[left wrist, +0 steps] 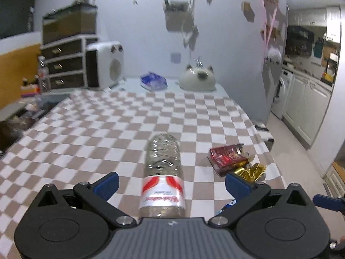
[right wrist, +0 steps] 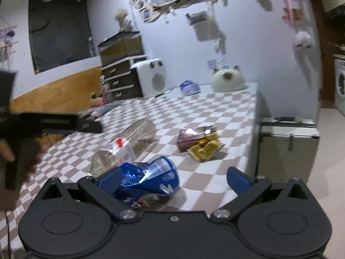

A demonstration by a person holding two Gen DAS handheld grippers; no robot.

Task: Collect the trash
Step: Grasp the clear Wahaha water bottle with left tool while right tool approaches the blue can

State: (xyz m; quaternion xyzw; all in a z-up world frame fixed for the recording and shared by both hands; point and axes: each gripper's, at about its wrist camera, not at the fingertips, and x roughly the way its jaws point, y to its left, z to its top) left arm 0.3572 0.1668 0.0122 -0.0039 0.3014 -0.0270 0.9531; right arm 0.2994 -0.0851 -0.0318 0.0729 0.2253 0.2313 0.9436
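Clear plastic makes up the empty bottle, which lies on its side on the checked cloth covering the surface, its red-and-white label toward the left wrist camera and its base pointing to 12 o'clock. It sits between the spread blue fingers of the left claw, which is wide open and touches nothing. At 2 o'clock from the bottle, near the cloth's right edge, a dark red wrapper rests against a crumpled gold foil wrapper.

In the right wrist view a crushed blue can lies on the cloth close in front of the camera, just beside the left finger of the right claw, whose fingers stand far apart and grip nothing. The bottle lies at 11 o'clock from the can, and the two wrappers at 1 o'clock. At 9 o'clock a hand holds the black handle of the other tool.

At the far end of the surface stand a blue-and-white packet, a cat-shaped white object and a white heater. A metal case stands on the floor at 3 o'clock, beside the surface.
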